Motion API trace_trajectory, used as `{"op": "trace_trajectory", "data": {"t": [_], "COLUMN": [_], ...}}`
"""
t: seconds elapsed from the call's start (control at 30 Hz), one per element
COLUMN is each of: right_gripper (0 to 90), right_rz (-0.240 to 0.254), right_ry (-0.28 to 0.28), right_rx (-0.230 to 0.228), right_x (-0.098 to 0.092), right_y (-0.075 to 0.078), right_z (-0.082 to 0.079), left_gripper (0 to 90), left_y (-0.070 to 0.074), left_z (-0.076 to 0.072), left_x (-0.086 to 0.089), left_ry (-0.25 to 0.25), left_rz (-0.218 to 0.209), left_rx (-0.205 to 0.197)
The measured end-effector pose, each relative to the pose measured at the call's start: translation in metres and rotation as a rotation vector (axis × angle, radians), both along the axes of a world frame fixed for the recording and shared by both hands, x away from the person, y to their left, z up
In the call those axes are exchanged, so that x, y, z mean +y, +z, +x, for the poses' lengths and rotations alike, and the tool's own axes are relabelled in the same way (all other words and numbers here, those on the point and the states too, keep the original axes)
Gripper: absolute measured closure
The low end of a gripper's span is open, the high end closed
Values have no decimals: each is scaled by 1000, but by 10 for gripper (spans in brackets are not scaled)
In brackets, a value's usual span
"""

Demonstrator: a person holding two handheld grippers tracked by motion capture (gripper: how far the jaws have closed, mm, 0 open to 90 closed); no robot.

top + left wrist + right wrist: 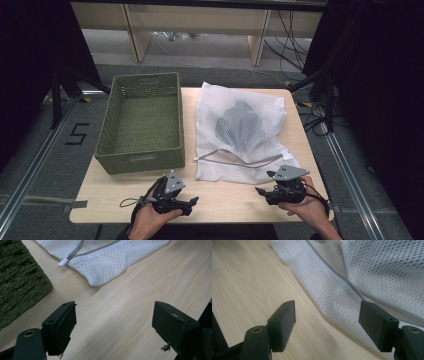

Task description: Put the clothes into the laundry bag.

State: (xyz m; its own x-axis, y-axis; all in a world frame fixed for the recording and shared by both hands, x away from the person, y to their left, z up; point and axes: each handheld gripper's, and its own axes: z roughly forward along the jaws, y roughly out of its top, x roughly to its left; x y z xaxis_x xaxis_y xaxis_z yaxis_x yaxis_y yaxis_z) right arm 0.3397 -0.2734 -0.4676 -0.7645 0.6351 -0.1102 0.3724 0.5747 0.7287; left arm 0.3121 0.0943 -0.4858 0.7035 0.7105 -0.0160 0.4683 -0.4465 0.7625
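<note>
A white mesh laundry bag [240,132] lies flat on the right half of the wooden table [225,200], with a dark grey garment [239,125] showing through it. Its grey zipper [240,162] runs along the near edge, ending in a white pull [63,262]. My left gripper [189,204] rests low over the table's front edge, open, its jaws wide apart over bare wood [113,325]. My right gripper [261,192] is open too, just in front of the bag's near right corner, with mesh [374,270] and the zipper [342,280] ahead of its jaws [327,320].
An empty green woven basket [140,161] stands on the left half of the table, beside the bag; its corner [17,285] is near my left gripper. Bare wood lies between the two grippers. Floor, cables and shelf legs are beyond the far edge.
</note>
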Motion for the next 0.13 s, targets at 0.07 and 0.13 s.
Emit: {"op": "trace_trajectory", "data": {"t": [0.07, 0.13], "right_gripper": [309, 309], "right_rz": [2, 2], "right_ry": [-2, 4], "right_rx": [8, 15], "right_x": [0, 1], "right_y": [0, 0], "right_z": [0, 0], "left_gripper": [193, 193], "left_y": [1, 0], "left_z": [1, 1], "left_x": [2, 0], "left_ry": [-26, -6], "left_rz": [27, 10], "left_rx": [14, 7]}}
